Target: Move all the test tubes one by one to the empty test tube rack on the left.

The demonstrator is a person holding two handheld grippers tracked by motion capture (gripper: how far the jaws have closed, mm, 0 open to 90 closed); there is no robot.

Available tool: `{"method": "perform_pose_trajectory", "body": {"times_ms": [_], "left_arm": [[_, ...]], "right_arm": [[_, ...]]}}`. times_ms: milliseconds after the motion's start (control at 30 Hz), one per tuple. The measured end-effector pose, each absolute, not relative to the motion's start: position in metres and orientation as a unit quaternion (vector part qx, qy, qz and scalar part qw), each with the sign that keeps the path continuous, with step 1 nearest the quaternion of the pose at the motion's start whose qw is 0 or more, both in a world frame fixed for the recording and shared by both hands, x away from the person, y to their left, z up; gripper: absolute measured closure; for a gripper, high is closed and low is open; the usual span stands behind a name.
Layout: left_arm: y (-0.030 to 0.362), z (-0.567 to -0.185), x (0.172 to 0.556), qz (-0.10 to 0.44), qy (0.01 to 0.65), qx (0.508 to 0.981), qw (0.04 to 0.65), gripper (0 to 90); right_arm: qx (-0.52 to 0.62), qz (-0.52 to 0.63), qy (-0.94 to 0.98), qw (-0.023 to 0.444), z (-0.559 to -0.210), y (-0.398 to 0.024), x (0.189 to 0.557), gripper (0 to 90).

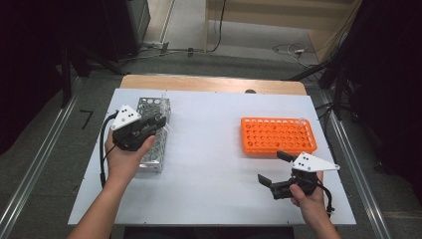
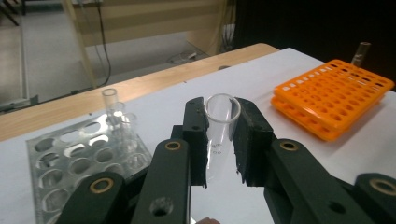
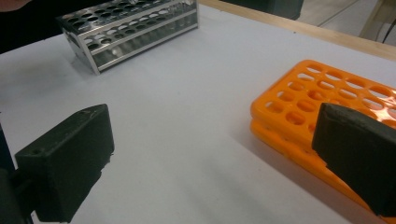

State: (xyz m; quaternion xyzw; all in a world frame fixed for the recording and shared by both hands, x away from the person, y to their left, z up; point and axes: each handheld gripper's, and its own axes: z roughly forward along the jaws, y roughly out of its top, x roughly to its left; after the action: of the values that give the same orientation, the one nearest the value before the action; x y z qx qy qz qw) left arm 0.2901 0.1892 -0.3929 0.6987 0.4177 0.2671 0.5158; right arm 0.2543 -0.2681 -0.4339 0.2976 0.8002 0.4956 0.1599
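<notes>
Left claw (image 2: 218, 140) grips an upright glass tube (image 2: 219, 122) over the metal rack (image 1: 155, 130); the orange rack (image 1: 277, 135) lies well to its right, nearer the released right claw (image 1: 273, 168).

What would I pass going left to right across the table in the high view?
Left tool holding a clear test tube → metal tube rack → orange tube rack → open right tool.

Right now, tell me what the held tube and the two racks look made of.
Tube: clear glass or hard plastic; you see straight through it, rim glossy. Left rack: looks like shiny metal, silvery plates with reflections, though in the left gripper view it could pass for clear acrylic. Orange rack: moulded plastic, even matte colour.
</notes>
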Motion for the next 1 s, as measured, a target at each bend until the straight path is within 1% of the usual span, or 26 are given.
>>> {"method": "perform_pose_trajectory", "body": {"times_ms": [333, 667, 1000], "left_arm": [[0.2, -0.391, 0.313, 0.284, 0.436, 0.687, 0.507, 76.1], [0.204, -0.397, 0.331, 0.3, 0.453, 0.683, 0.488, 76.1], [0.202, -0.406, 0.341, 0.306, 0.457, 0.694, 0.464, 76.1]], "right_arm": [[0.316, 0.486, 0.798, 0.166, -0.441, -0.291, 0.254, 0.0], [0.32, 0.491, 0.793, 0.164, -0.441, -0.294, 0.256, 0.0], [0.32, 0.493, 0.792, 0.164, -0.441, -0.295, 0.256, 0.0]]}}
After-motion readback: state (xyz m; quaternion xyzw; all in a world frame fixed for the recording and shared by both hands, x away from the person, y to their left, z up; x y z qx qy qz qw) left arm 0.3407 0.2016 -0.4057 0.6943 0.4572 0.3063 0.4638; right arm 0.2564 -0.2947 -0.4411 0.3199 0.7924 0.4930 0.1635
